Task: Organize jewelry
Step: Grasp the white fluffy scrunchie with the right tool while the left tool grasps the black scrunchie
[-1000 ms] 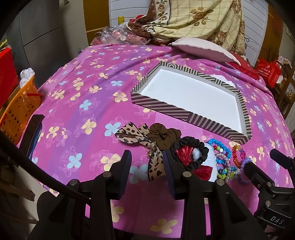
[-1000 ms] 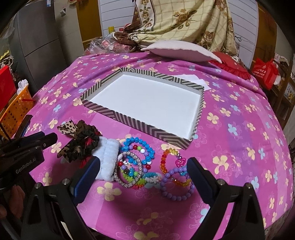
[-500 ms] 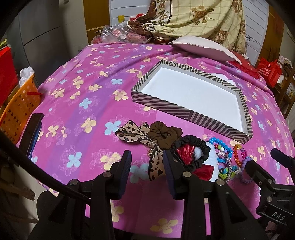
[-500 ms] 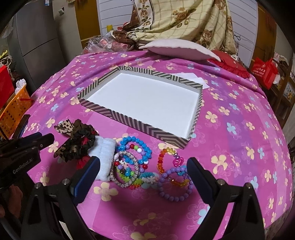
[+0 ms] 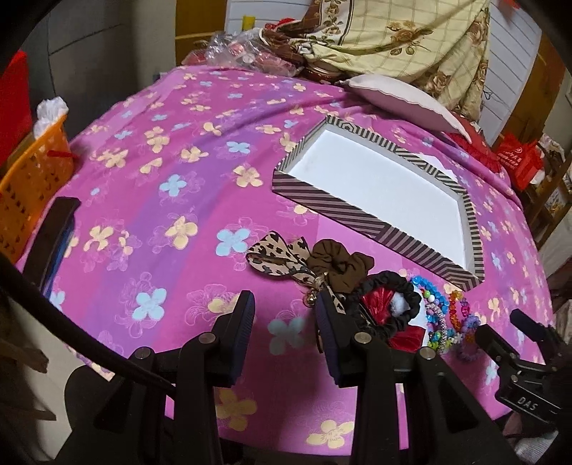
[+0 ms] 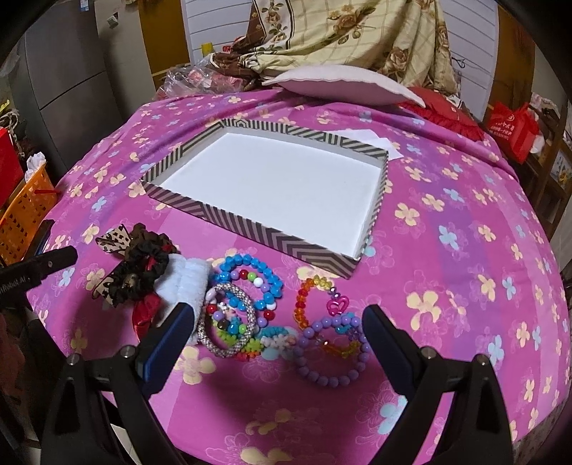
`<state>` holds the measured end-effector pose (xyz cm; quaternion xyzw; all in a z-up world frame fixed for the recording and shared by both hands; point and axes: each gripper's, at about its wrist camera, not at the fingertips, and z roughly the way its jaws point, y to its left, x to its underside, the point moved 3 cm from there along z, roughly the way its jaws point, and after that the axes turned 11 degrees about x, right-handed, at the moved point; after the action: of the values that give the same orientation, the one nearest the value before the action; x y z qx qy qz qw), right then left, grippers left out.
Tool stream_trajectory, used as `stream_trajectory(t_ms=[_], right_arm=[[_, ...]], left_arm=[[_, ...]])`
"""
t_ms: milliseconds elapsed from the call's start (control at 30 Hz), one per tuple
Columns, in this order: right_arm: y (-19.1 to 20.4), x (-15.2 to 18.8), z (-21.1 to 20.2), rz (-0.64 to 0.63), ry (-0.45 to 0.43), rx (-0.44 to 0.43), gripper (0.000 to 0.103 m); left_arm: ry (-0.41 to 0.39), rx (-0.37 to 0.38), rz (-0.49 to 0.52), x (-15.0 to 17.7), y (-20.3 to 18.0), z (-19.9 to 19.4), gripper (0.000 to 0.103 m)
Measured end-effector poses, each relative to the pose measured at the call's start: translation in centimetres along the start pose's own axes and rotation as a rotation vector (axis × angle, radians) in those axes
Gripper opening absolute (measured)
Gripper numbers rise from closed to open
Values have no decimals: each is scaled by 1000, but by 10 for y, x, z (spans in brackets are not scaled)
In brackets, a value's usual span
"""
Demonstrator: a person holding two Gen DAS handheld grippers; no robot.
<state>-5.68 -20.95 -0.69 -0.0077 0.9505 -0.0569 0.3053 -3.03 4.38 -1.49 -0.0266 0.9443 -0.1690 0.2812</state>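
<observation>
A striped box (image 6: 250, 229) with a bare white floor lies on the pink flowered cloth; its near wall (image 5: 357, 221) shows in the left wrist view. In front of it sit a leopard-print bow (image 5: 275, 255), a brown scrunchie (image 5: 339, 266), a black scrunchie (image 6: 143, 272) and a white fluffy band (image 6: 186, 282). Right of these lie several bead bracelets: a blue one (image 6: 250, 279), a silver one (image 6: 228, 322), an orange one (image 6: 307, 297) and a purple one (image 6: 332, 354). My left gripper (image 5: 284, 318) is open, just left of the hair ties. My right gripper (image 6: 277, 332) stands wide open over the bracelets.
An orange basket (image 5: 28, 179) stands off the table's left edge. A pale cushion (image 6: 339, 86) and a patterned blanket (image 6: 357, 32) lie at the back. A red bag (image 6: 511, 128) is at the far right. A dark tablet-like slab (image 5: 59, 243) rests at the left edge.
The left gripper has shifted sideways and rolled slightly, so the hair ties and box now sit further right in its view. The right gripper has hardly moved. Both stay open.
</observation>
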Motion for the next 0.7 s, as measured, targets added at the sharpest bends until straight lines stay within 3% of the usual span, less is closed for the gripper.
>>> stream_trajectory(t_ms=[233, 467, 700], right_arm=[[4, 1, 6, -12, 16, -23, 97], [8, -2, 8, -30, 13, -39, 93], [2, -1, 15, -19, 30, -45, 92]], left_arm=[[57, 122, -72, -2, -3, 14, 44], [116, 160, 51, -7, -31, 30, 44], [196, 122, 163, -1, -45, 61, 39]])
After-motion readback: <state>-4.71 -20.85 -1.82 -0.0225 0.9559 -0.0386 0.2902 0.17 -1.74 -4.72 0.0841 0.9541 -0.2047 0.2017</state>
